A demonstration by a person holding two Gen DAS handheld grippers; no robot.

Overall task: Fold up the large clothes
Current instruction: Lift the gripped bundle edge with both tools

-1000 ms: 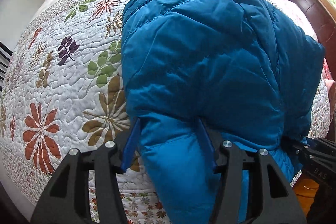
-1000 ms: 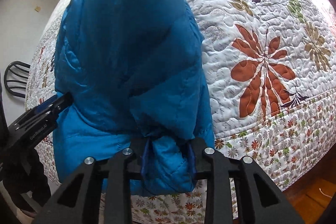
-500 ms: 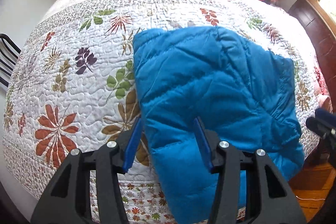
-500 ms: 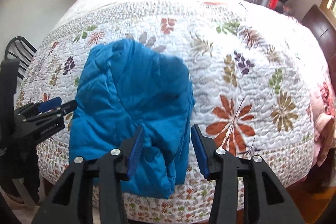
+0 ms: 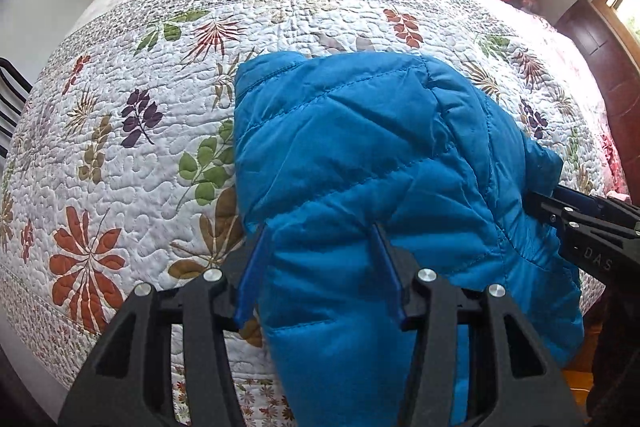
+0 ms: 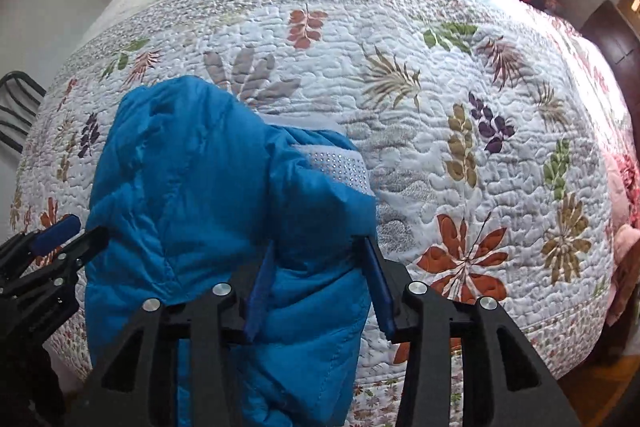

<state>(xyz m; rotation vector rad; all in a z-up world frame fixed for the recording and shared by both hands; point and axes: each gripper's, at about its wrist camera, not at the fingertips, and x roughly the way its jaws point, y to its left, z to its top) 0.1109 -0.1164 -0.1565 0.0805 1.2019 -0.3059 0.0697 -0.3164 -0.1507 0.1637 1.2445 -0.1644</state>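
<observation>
A blue quilted puffer jacket (image 5: 360, 155) lies folded on the bed near its front edge, its lower part hanging over the edge. My left gripper (image 5: 320, 267) has its jaws spread wide on either side of the jacket's near left part. My right gripper (image 6: 318, 281) has its jaws spread wide around the jacket's (image 6: 192, 187) near right part. A pale studded band (image 6: 340, 163) shows at the jacket's right fold. Each gripper shows at the side of the other's view.
The bed carries a white quilt with leaf prints (image 5: 132, 155), also seen in the right wrist view (image 6: 480, 147). A black chair (image 6: 16, 107) stands at the left. A dark wooden headboard (image 5: 600, 67) and a window are at the right. Wooden floor lies below.
Both grippers opened and let go of the jacket, drew back, then moved in close again with jaws spread around its near edge. The jacket now lies folded on the bed.
</observation>
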